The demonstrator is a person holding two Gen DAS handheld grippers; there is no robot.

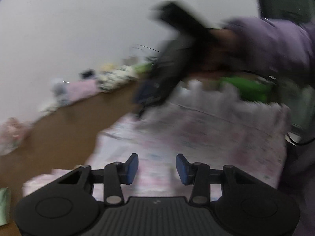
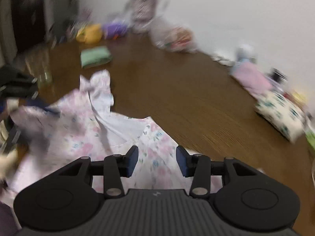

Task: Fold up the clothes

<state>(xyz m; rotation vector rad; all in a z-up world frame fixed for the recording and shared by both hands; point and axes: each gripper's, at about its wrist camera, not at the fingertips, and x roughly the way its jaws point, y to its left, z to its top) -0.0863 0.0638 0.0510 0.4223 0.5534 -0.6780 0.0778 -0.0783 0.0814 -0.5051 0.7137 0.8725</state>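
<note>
A pale pink floral garment lies spread and rumpled on the brown table. My left gripper is open and empty, just above the garment's near part. The other gripper, blurred, shows in the left wrist view above the garment's far edge, held by a hand in a purple sleeve. In the right wrist view the same garment lies left of centre. My right gripper is open and empty over the garment's near right edge.
Folded and piled clothes line the wall: a pink one, a white floral bundle, a green folded piece, yellow and purple items. A green object lies beyond the garment. Bare wood shows at centre right.
</note>
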